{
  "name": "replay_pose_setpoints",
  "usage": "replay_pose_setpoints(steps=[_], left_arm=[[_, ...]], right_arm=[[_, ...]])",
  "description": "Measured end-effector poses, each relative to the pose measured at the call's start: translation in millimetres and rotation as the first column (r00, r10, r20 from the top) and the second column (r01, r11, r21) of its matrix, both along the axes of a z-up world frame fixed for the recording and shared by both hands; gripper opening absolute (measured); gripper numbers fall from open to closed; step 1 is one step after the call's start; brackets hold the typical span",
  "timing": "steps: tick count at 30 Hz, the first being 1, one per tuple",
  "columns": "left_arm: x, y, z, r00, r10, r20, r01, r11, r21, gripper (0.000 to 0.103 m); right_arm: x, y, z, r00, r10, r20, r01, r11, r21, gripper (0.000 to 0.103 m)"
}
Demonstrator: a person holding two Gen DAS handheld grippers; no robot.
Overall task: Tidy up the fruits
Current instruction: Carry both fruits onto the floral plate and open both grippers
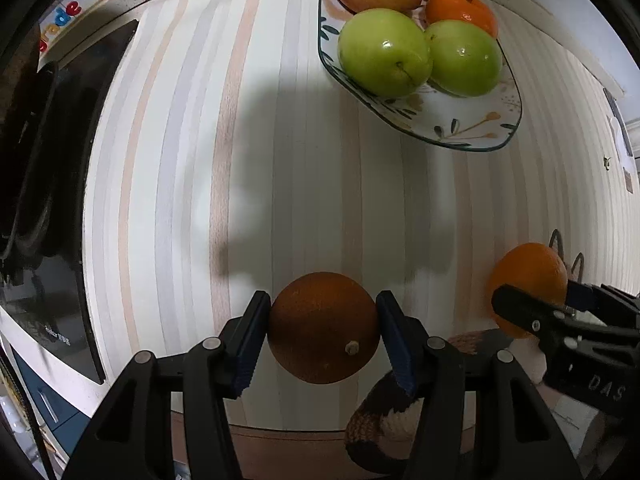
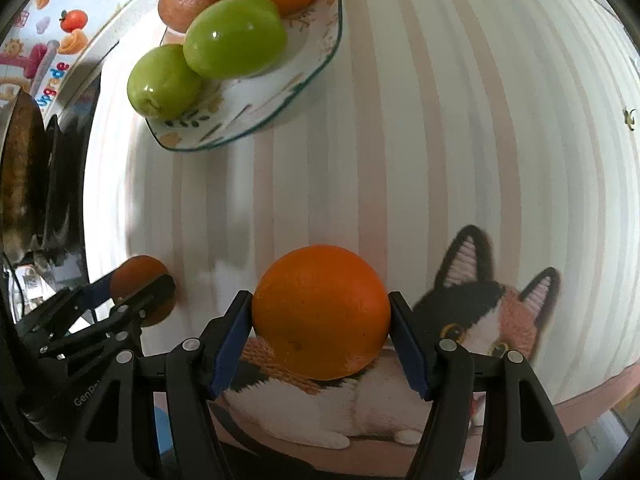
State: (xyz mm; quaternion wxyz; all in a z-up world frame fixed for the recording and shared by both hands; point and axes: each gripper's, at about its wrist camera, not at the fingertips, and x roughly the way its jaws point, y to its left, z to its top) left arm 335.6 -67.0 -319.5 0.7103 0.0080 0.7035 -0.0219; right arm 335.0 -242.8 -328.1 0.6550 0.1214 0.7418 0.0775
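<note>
Orange fills your left gripper point(image 1: 323, 334): its pads clamp the shaded orange point(image 1: 323, 327) above the striped cloth point(image 1: 240, 160), plate point(image 1: 472, 128) well ahead. From the right wrist, your right gripper point(image 2: 321, 338) grips the bright orange point(image 2: 321, 312); you're mid-carry, so next find bare plate point(image 2: 256, 120) beside 2 green apples point(image 2: 234, 36).

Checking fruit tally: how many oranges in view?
4: one in the left gripper, one in the right gripper, two on the plate behind the green apples. More may be hidden.

Green apples point(image 1: 384, 52) and oranges point(image 1: 460, 10) on a leaf-patterned white plate point(image 1: 472, 128); pastel-striped tablecloth point(image 1: 240, 160); calico cat mat point(image 2: 488, 320)
</note>
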Motion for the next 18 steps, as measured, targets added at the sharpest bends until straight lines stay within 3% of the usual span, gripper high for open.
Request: replay_pose_setpoints(steps=[11,18], left_arm=[[9,-3,-1,1.000,0.005,0.003,-0.005,1.000,0.003,0.052],[19,6,26,0.999,0.007,0.050,-0.006,1.000,-0.025,0.052]], right_arm=[[-8,-11,10,0.999,0.011,0.047,-0.010,1.000,-0.030,0.070],[-6,-21,22,0.995,-0.003,0.097,0.005,1.000,-0.017,0.069]])
